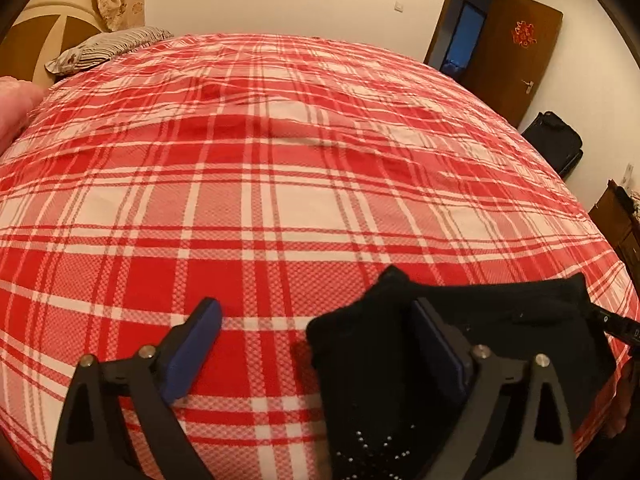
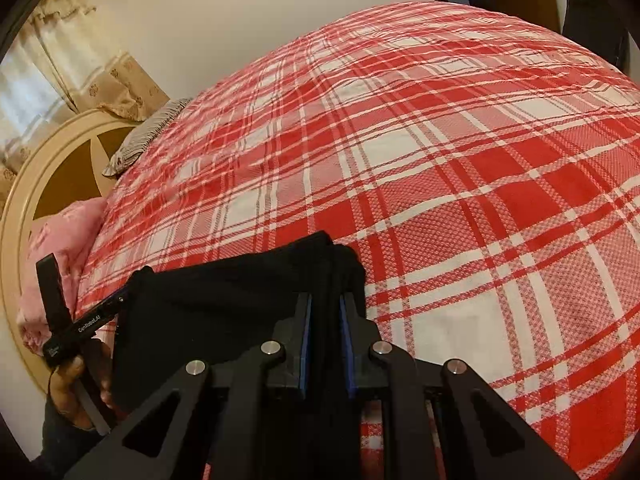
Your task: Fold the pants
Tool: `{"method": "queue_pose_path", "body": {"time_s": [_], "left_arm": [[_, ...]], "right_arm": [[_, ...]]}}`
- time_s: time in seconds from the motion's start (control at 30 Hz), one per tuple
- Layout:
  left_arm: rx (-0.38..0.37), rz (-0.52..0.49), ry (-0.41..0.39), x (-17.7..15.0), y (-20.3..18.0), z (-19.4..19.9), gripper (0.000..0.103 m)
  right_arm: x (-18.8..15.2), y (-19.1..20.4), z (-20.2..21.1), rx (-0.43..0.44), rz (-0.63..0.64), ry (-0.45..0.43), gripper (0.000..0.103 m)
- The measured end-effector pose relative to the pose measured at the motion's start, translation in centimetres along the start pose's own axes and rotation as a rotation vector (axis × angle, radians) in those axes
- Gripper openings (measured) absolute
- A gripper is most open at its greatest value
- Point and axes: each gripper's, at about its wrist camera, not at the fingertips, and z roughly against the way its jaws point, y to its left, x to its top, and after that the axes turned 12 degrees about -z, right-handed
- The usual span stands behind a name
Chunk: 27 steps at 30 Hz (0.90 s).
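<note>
The black pants (image 2: 224, 300) lie bunched at the near edge of the bed. In the right wrist view my right gripper (image 2: 325, 310) is shut on a thick fold of the pants, with fabric showing between its blue pads. In the left wrist view the pants (image 1: 360, 344) fill the lower right. My left gripper (image 1: 316, 308) stands wide open there. Its right finger (image 1: 436, 340) rests against the cloth and its left finger (image 1: 200, 340) is over bare sheet. A hand (image 2: 72, 392) holds the left gripper's body (image 2: 60, 320) at the pants' left edge.
A red and white plaid sheet (image 1: 280, 184) covers the whole bed. A striped pillow (image 1: 108, 46) and a pink blanket (image 2: 64, 240) lie by the round headboard (image 2: 48, 168). A brown door (image 1: 516, 52), a black bag (image 1: 556, 140) and a dresser (image 1: 620, 220) stand beyond the bed's right side.
</note>
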Motion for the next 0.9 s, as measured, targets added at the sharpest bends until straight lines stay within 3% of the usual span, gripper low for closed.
{"method": "queue_pose_path", "body": {"time_s": [0.07, 0.2, 0.33, 0.5, 0.63, 0.9], "left_arm": [[-0.002, -0.004, -0.01, 0.0, -0.2, 0.6, 0.097], [-0.017, -0.002, -0.008, -0.2, -0.4, 1.8, 0.097], [-0.042, -0.018, -0.037, -1.4, -1.0, 4.0, 0.097], [-0.047, -0.058, -0.007, -3.1, -2.3, 4.4, 0.097], [-0.048, -0.06, 0.04, -4.2, -3.0, 3.2, 0.097], [-0.042, -0.054, 0.032, -4.6, -3.2, 3.1, 0.101]], "right_arm": [[-0.2, 0.3, 0.2, -0.014, 0.015, -0.007, 0.014], [-0.7, 1.0, 1.9, -0.008, 0.023, -0.028, 0.027], [-2.4, 2.0, 4.1, 0.019, 0.089, -0.05, 0.051], [-4.9, 2.0, 4.2, -0.004, 0.144, 0.001, 0.051], [-5.6, -0.2, 3.0, -0.018, 0.1, 0.04, 0.051], [-6.3, -0.8, 2.8, -0.006, 0.14, 0.024, 0.051]]}}
